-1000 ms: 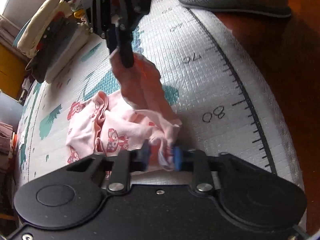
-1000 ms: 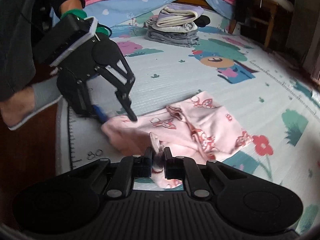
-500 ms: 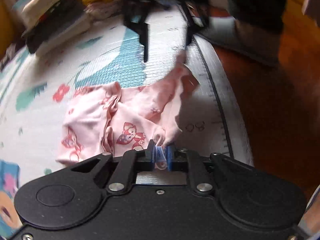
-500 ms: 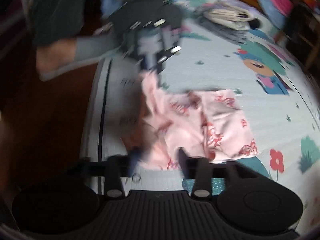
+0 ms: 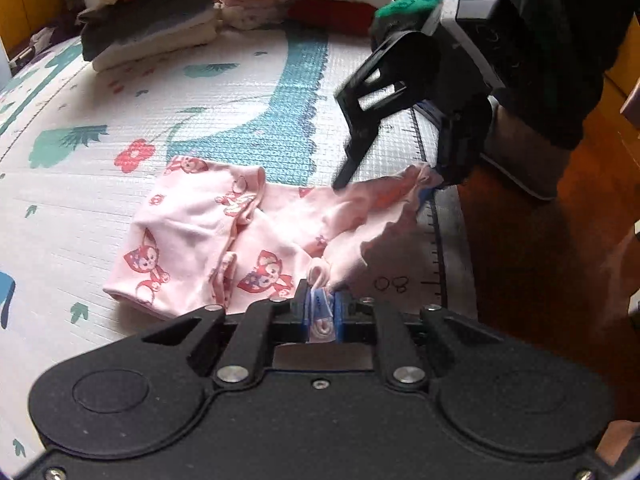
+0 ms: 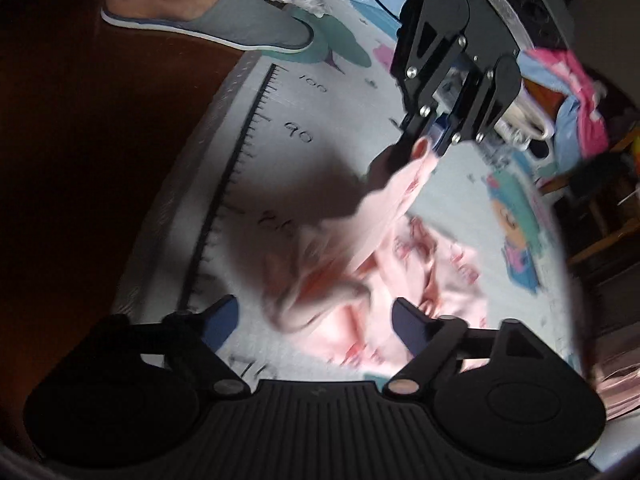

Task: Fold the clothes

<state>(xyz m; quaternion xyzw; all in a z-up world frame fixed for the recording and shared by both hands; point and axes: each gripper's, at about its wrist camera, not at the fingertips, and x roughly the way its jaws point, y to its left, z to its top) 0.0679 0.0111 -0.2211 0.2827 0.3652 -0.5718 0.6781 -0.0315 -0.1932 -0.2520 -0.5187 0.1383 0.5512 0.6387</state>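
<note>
Pink clothes [image 5: 200, 236] with little red foxes are lying crumpled on the play mat [image 5: 248, 92]. Left gripper [image 5: 321, 312] is pinching one corner tight. Right gripper [image 6: 316, 320] is closing around loose cloth, not squeezing yet. Folded piles [image 5: 152, 12] are sitting far behind the pink clothes.

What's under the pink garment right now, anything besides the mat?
Around the pink garment, only the play mat shows, with its printed ruler at the lifted corner. What lies beneath the flat part is covered by the cloth.
</note>
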